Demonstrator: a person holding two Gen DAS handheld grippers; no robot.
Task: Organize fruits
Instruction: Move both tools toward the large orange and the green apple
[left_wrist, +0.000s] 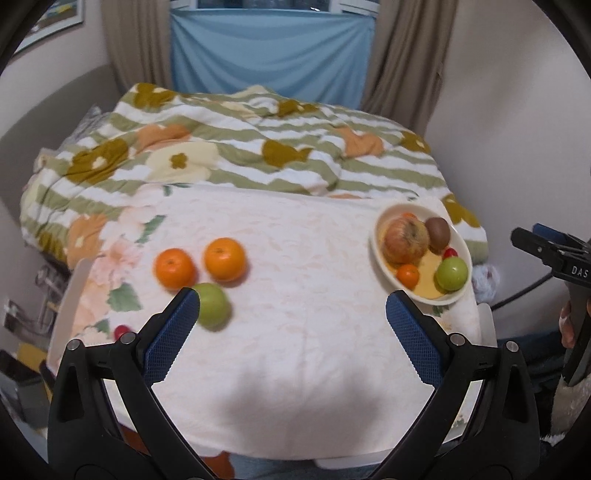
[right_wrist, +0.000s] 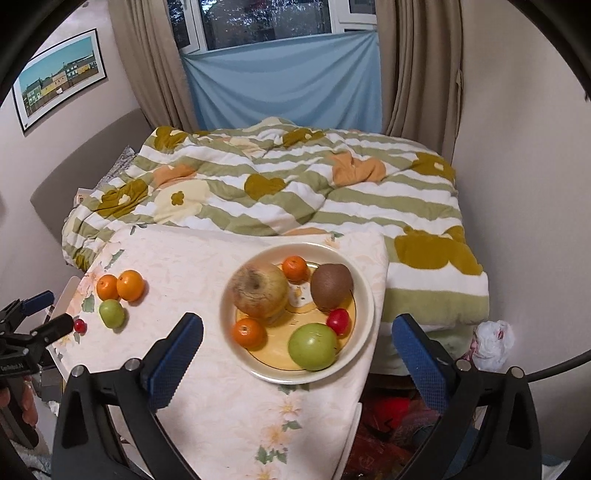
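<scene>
A cream plate (right_wrist: 364, 291) at the table's right edge holds a large apple (right_wrist: 258, 291), a kiwi (right_wrist: 330, 284), two small oranges (right_wrist: 249, 332), a green apple (right_wrist: 312, 345) and a red cherry tomato (right_wrist: 338, 320). The plate also shows in the left wrist view (left_wrist: 380, 254). On the table's left lie two oranges (left_wrist: 225, 258), a green apple (left_wrist: 214, 306) and a cherry tomato (left_wrist: 120, 331). My left gripper (left_wrist: 291, 299) is open and empty above the table, its left finger just beside the green apple. My right gripper (right_wrist: 297, 326) is open and empty, hovering over the plate.
The small table wears a pale floral cloth (left_wrist: 295, 350). Behind it is a bed with a striped flowered quilt (left_wrist: 258, 147). Curtains and a blue sheet (right_wrist: 288, 81) hang at the window. Clutter lies on the floor at the right (right_wrist: 493, 343).
</scene>
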